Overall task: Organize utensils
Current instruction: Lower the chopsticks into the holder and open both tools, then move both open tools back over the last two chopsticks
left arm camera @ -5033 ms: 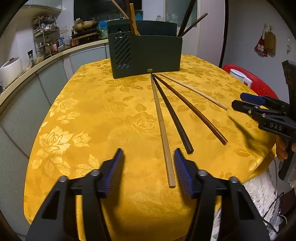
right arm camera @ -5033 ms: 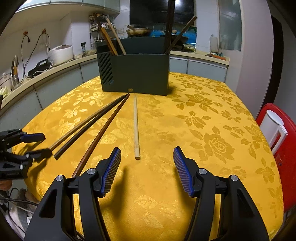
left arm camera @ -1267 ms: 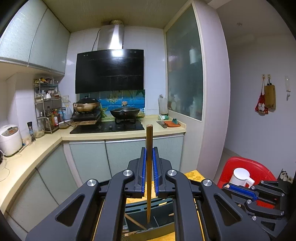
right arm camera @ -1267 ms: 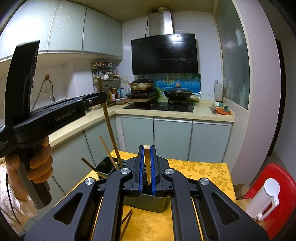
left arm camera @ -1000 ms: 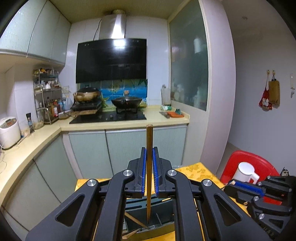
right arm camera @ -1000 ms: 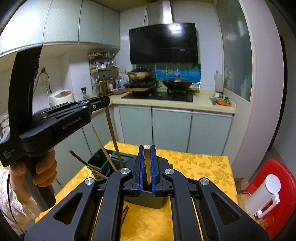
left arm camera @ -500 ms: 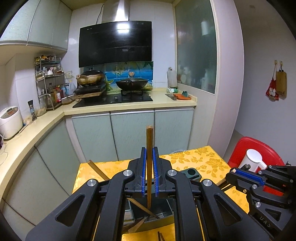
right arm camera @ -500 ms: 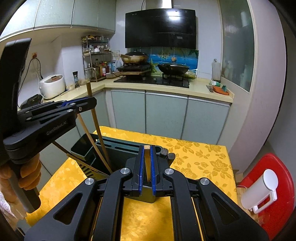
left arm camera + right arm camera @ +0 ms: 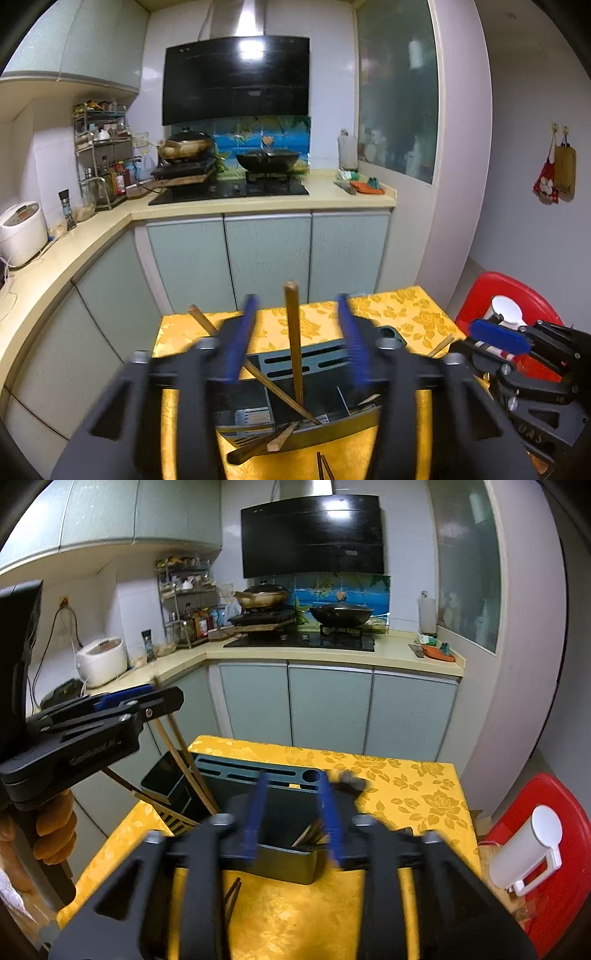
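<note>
The dark green utensil holder stands on the yellow floral table. In the left wrist view my left gripper is open above the holder, and a light wooden chopstick stands loose between its jaws with its lower end in a compartment. Other chopsticks lean inside. In the right wrist view my right gripper is open over the holder, with chopstick ends in the compartment below. The left gripper shows at the left of that view.
Two dark chopsticks lie on the table in front of the holder. A red stool with a white bottle stands at the right. Kitchen counter and cabinets lie behind the table.
Both grippers have opened and let go of their chopsticks, which have dropped into the holder. Both cameras have tilted down a little toward the table.
</note>
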`<state>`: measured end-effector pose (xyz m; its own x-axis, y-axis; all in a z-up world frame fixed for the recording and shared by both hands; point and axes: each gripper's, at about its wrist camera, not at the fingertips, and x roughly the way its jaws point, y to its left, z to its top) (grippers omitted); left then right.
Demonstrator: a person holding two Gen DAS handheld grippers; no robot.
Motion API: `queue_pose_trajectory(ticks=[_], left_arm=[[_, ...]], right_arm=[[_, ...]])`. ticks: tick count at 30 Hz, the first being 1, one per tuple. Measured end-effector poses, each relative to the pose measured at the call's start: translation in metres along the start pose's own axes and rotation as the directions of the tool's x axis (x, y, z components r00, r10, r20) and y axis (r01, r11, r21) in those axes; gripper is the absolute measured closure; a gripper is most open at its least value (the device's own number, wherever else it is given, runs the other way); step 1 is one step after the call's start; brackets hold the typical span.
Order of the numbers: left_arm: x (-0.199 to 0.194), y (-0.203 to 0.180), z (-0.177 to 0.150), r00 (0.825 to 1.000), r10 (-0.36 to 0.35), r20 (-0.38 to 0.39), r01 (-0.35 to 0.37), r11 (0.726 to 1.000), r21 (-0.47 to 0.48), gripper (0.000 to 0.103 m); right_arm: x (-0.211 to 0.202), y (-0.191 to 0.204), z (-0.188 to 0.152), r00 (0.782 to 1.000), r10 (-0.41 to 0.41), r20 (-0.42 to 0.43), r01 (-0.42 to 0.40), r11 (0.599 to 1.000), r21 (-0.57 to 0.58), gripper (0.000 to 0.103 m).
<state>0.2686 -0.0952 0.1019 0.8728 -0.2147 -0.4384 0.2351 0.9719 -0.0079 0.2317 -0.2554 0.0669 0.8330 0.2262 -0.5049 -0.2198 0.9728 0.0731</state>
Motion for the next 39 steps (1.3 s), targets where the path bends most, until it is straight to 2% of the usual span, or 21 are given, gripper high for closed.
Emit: queue_pose_trajectory(ticks=[8, 14, 19, 24, 30, 39], left_arm=[[-0.035, 0.003, -0.012, 0.999, -0.002, 0.05, 0.002, 1.0, 0.008, 0.035], [-0.065, -0.002, -0.042, 0.997, 0.011, 0.077, -0.014, 0.999, 0.03, 0.028], [-0.074, -0.008, -0.085, 0.998, 0.046, 0.041, -0.049, 0.996, 0.069, 0.027], [-0.075, -0.008, -0.121, 0.997, 0.079, 0.001, -0.079, 0.993, 0.084, 0.027], [-0.073, 0.0, -0.151, 0.994, 0.083, -0.066, -0.079, 0.995, 0.054, 0.027], [-0.075, 0.005, -0.189, 0.986, 0.092, -0.138, -0.088, 0.996, 0.031, 0.027]], right_arm=[[-0.029, 0.002, -0.005, 0.998, 0.016, 0.065, -0.016, 1.0, 0.0, 0.061], [-0.056, 0.005, -0.021, 0.992, 0.03, 0.121, -0.029, 1.0, -0.005, 0.053], [-0.068, 0.009, -0.045, 0.991, 0.038, 0.129, -0.036, 0.999, -0.02, 0.053], [-0.069, 0.015, -0.081, 0.994, 0.047, 0.1, -0.044, 0.999, -0.031, 0.053], [-0.063, 0.011, -0.115, 0.998, 0.051, 0.043, -0.051, 0.999, 0.01, 0.053], [-0.06, 0.016, -0.153, 1.0, 0.016, 0.011, -0.016, 0.999, 0.028, 0.053]])
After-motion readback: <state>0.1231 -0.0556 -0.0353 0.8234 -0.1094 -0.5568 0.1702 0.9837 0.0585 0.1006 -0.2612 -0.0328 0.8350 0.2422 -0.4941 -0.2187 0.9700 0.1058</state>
